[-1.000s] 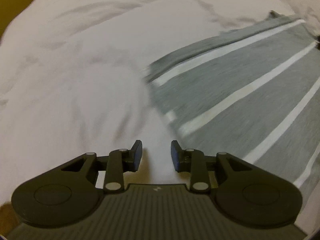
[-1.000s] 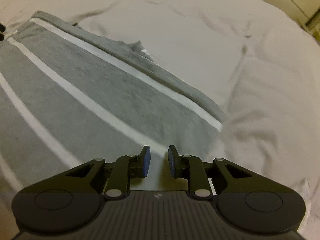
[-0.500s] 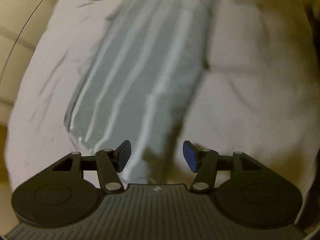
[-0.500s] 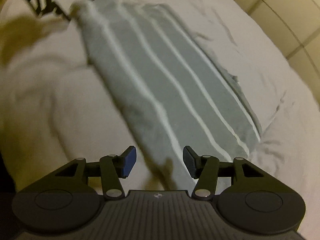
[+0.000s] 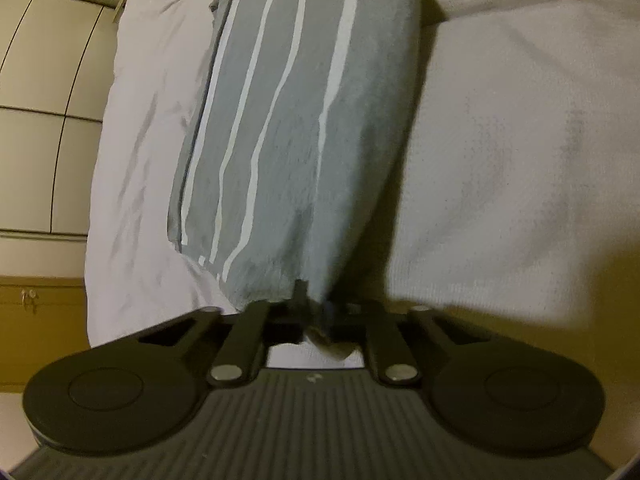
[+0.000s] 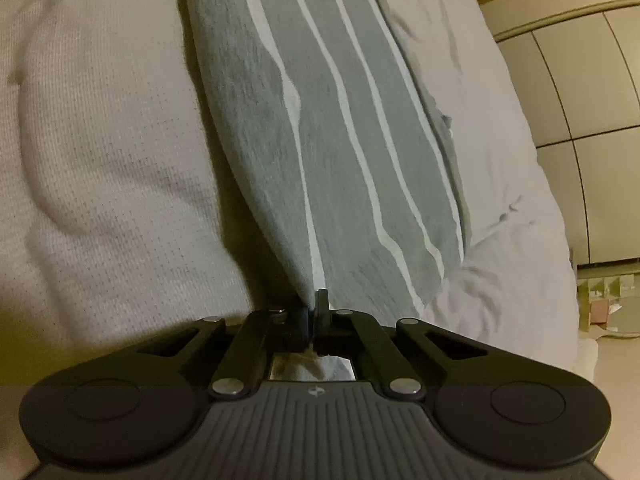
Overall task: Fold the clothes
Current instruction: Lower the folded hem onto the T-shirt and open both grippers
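One grey garment (image 5: 296, 128) with white stripes is stretched over the white bed (image 5: 520, 160), gripped at each end by two tools. Cupboard doors (image 6: 592, 128) are seen behind the right tool (image 6: 314, 308). Half a second earlier, the left tool (image 5: 316, 308) and the right were open; now both are clamped on fabric.

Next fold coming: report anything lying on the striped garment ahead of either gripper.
Nothing visible. The grey white-striped garment lies bare on the white bedding; left hand-held gripper and right hand-held gripper already pinch its near edge.

White quilted bedding (image 5: 500, 152) wrinkled; cream panelled cabinet doors (image 6: 580, 120) beside bed.
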The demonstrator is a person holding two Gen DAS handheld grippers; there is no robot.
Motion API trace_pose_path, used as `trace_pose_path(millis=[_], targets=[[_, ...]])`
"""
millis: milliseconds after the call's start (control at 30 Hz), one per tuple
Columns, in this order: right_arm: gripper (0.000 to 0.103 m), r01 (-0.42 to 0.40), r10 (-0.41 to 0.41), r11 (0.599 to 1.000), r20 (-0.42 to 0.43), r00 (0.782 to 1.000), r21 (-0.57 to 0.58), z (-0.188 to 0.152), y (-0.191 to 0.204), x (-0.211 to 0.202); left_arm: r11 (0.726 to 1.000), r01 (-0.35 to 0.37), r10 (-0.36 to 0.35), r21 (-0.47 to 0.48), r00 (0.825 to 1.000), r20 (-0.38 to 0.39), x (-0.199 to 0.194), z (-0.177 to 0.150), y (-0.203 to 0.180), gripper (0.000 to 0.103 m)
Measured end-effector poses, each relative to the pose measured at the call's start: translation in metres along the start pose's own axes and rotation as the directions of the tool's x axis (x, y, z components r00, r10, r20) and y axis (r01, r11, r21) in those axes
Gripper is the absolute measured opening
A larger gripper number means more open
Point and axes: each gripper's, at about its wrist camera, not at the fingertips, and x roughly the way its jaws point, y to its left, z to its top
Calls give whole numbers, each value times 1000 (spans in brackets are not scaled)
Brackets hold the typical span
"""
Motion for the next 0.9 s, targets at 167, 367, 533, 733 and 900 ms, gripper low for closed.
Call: trace_pose_path(millis=[167,367,533,733,900], targets=[[0,27,-27,999,-12,1000,27,2,-3,-30,1000,7,-6,-21,999,43,-24,-9,3,0],[0,11,-8,999,-54,999,41,-3,22,-82,998,63,-60,-24,993,97,-90,-25,-16,0],[0,-37,40,998,-90,995,43,-13,58,-96,991,130,-128,-19,989,79,-119,-29,-59,0],[0,-56,60,998,-87,994,43,-30,79,-75,987,155,-154,-30,987,35,-95,-22,-81,0],[0,-39,42,999,-110,993,37,-50,77,-62,988,155,-155,-13,988,5,-89,-16,-87,0]])
